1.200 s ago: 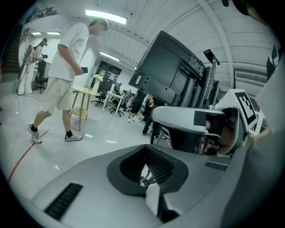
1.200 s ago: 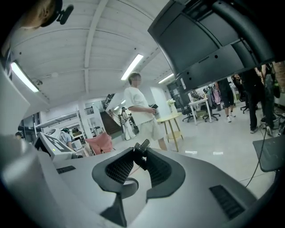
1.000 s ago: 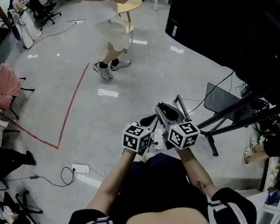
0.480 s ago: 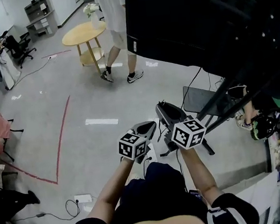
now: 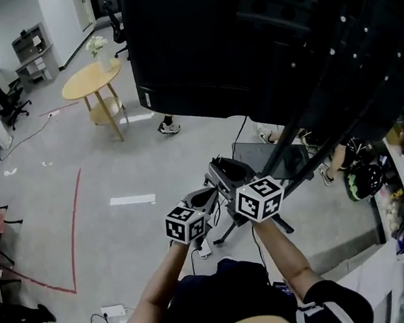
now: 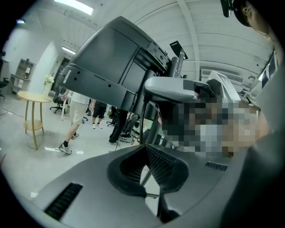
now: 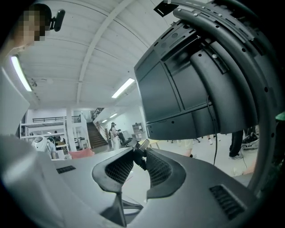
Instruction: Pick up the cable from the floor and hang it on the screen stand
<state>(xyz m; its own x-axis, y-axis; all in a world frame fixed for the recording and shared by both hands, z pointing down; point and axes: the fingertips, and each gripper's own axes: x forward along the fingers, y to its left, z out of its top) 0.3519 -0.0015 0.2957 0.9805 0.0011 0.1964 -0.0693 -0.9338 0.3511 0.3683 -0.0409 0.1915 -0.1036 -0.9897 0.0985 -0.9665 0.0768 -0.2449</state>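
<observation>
**While both tongs are held up before the screen, the cable end sits in the right pair**

Where the right gripper view looks along its own jaws, the right tongs (image 7: 138,155) stand narrow, clamped on the black cable (image 7: 139,158). The cable's dark plug end is pinched between the two ribbed pads, and its small silver tip pokes up past them. The plug is held up in the air in front of the screen's back, and the rest of the cable cannot be traced in any view.

The left tongs (image 6: 145,150) have their tips together, with a gap widening behind them. A thin pale strand crosses that gap, but it is unclear whether it is gripped or only seen through the gap.

In the head view both tongs sit side by side and close together, out in front of the person's chest, with the left pair a little lower. They point toward the large black flat screen (image 5: 247,39) that fills the top of the view. The slanted struts of the black metal screen stand (image 5: 303,115) run down just right of the right tongs. Below lies the grey polished floor (image 5: 117,165), with a red tape line (image 5: 73,226) at the left and a white power strip (image 5: 111,312) near the bottom-left corner.
</observation>
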